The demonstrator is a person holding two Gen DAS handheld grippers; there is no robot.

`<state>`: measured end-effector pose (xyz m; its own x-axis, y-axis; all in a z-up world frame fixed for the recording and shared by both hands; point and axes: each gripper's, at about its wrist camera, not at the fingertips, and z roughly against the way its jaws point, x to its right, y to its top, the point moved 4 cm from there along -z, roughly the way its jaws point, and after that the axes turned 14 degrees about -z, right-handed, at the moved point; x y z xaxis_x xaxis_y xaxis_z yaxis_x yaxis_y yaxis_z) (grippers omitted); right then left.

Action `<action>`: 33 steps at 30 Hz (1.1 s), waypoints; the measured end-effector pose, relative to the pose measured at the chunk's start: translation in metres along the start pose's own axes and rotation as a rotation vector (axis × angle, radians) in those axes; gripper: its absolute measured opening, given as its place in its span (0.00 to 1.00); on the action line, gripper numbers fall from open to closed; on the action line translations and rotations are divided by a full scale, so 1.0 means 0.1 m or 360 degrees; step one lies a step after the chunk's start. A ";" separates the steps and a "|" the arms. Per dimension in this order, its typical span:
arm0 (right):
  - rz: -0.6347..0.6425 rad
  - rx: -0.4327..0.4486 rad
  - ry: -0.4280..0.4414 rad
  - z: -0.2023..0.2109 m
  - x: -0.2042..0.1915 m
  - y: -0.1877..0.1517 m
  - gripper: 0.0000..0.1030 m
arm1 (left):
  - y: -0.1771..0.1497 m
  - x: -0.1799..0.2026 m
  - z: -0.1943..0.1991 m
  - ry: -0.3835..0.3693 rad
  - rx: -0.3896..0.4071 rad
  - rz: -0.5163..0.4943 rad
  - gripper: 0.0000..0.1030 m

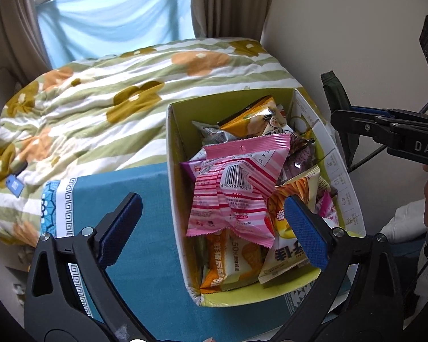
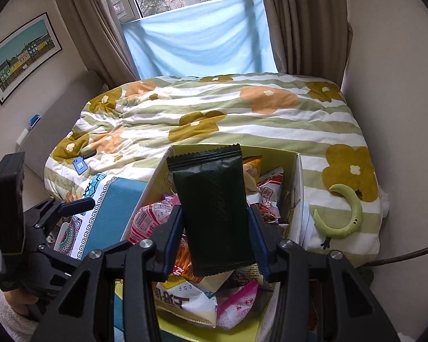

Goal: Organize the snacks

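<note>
Tongs, right: the right tongs (image 2: 217, 238) are clamped on a dark green snack pack (image 2: 214, 213). The pack stands up tall between the two blue pads, just above the box.
Tongs, left: the left tongs (image 1: 214, 228) are wide apart and hold nothing. One blue pad (image 1: 305, 232) hangs over the box, the other over the blue cloth.
Bed: a big bed (image 2: 242, 114) with a striped blanket that has yellow and orange flowers. It sits behind the box.
Blue cloth: a blue cloth with a white patterned edge (image 1: 145, 228) lies under the box.
Box: an open snack box (image 1: 174, 188), green inside and white outside. It is full of snack bags.
Pink bag: a pink striped snack bag (image 1: 236, 188) lies on top of the pile in the box, with its barcode facing up.
Orange bags: orange and yellow bags (image 1: 231, 259) lie under the pink one.
Green toy: a curved green toy (image 2: 348, 216) lies on the bed, to the right of the box.
</note>
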<state>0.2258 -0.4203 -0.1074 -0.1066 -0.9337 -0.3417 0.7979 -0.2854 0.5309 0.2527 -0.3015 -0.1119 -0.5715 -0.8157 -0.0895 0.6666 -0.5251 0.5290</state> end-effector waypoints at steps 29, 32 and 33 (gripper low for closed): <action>-0.0234 0.0212 -0.0139 0.76 -0.43 -0.94 0.96 | -1.45 -0.40 1.39 0.0158 0.0153 0.0002 0.96; -0.0188 0.0300 -0.0182 1.03 -0.67 -1.16 0.96 | -1.56 -0.42 1.77 0.0215 0.0254 -0.0006 0.96; -0.0176 0.0332 -0.0195 1.12 -0.76 -1.24 0.96 | -1.60 -0.42 1.89 0.0232 0.0290 0.0000 0.96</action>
<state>0.0681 -0.3382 -0.0601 -0.2673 -0.9100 -0.3170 0.6393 -0.4136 0.6482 0.0800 -0.1371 -0.0333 -0.4873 -0.8491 -0.2037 0.5617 -0.4834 0.6714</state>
